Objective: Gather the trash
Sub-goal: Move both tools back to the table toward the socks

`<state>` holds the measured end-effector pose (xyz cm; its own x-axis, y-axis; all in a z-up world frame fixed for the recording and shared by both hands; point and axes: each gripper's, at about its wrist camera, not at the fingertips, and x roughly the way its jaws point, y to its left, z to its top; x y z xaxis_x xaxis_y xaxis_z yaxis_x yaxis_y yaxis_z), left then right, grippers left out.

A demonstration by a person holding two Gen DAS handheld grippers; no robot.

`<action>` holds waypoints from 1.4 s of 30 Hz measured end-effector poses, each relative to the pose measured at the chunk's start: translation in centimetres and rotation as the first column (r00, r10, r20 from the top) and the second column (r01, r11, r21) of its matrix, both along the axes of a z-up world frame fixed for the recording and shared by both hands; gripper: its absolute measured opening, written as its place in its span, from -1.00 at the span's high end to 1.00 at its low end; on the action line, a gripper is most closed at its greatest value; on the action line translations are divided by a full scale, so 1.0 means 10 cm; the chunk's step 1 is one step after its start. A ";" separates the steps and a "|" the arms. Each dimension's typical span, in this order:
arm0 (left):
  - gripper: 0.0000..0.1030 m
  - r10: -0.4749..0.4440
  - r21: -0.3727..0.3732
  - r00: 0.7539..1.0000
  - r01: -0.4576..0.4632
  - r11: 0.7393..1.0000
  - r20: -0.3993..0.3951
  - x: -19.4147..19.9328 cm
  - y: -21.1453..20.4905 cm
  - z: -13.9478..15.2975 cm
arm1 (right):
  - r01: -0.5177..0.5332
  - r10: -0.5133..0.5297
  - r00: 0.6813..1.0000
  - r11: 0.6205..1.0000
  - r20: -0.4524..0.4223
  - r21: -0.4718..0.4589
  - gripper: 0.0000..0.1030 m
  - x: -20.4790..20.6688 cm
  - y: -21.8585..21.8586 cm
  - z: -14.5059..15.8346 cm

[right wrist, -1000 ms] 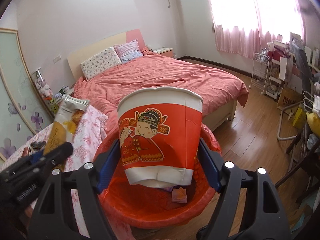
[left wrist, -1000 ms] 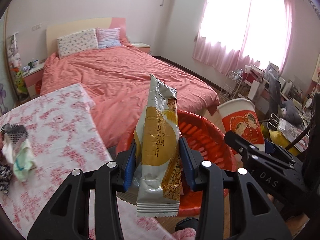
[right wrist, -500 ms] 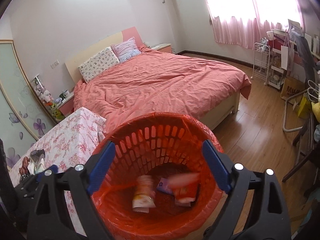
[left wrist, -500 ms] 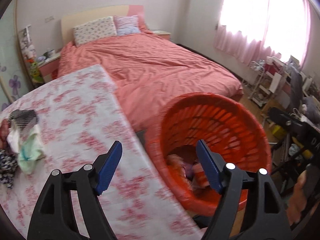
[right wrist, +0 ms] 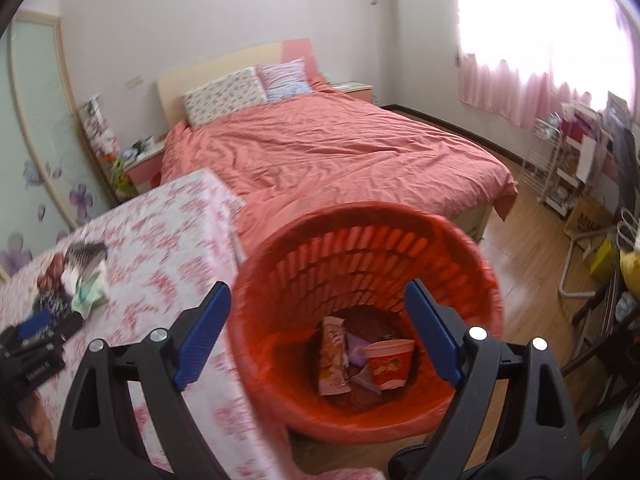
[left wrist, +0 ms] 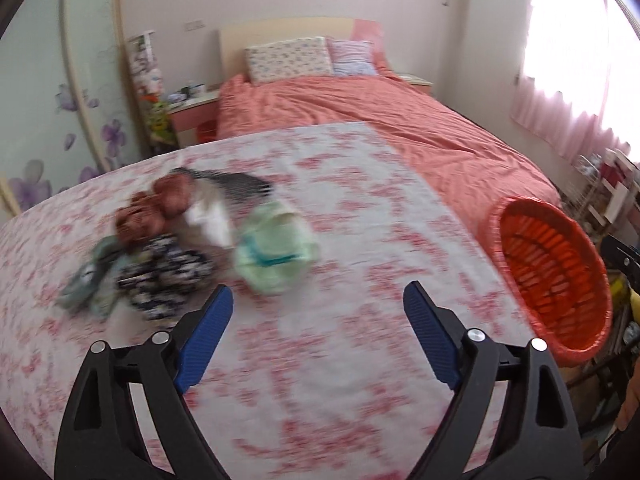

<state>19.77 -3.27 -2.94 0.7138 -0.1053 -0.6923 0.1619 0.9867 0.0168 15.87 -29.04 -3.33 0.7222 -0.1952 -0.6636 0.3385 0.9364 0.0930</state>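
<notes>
The orange slatted basket point(right wrist: 344, 256) stands beside the table, and my right gripper point(right wrist: 318, 287) hangs open and bare above its mouth. At its bottom lie a snack bag point(right wrist: 332, 356), a red paper cup point(right wrist: 388, 362) and a purple wrapper point(right wrist: 356, 348). Over the floral tablecloth point(left wrist: 360, 240) my left gripper point(left wrist: 318, 290) has its jaws opening with nothing between them. Just ahead of it to the left is a blurred pile: a pale green wrapper point(left wrist: 276, 252), a dark patterned piece point(left wrist: 164, 276) and a reddish-brown lump point(left wrist: 156, 208). The left wrist view has the basket point(left wrist: 552, 272) at the right.
A bed with a pink cover point(right wrist: 332, 152) fills the room behind the table and basket. A wire rack and cluttered shelves point(right wrist: 560, 168) stand at the right by the curtained window. Wooden floor point(right wrist: 532, 248) lies open to the right of the basket.
Both grippers let go: the snack bag and the red cup have dropped into the basket. The left gripper swung left over the table towards the pile. The right gripper shifted a little above the basket.
</notes>
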 end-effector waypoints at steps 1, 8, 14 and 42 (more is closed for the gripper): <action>-0.74 0.029 0.007 1.000 -0.029 1.000 0.004 0.00 0.13 0.00 | -0.023 0.023 1.000 1.000 -0.006 -0.010 -0.68 0.04 0.13 0.00; -0.74 0.176 0.013 0.984 -0.176 0.984 0.003 0.07 0.93 -0.06 | -0.145 0.144 0.989 0.989 -0.026 -0.039 -0.68 0.30 0.88 -0.03; -0.74 0.274 -0.005 0.962 -0.274 0.962 0.010 0.13 1.52 -0.09 | -0.252 0.250 0.967 0.967 -0.042 -0.037 -0.65 0.62 1.52 -0.11; -0.23 0.282 -0.015 0.955 -0.284 0.959 -0.088 0.75 2.06 -0.46 | -0.396 0.404 0.896 0.915 -0.185 0.077 -0.32 1.67 2.42 -0.72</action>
<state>27.23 17.29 -7.58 0.6564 0.0734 -0.7508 -0.1246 0.9921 -0.0120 32.59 -4.83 -10.54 0.5915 0.1101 -0.7988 -0.0490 0.9937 0.1007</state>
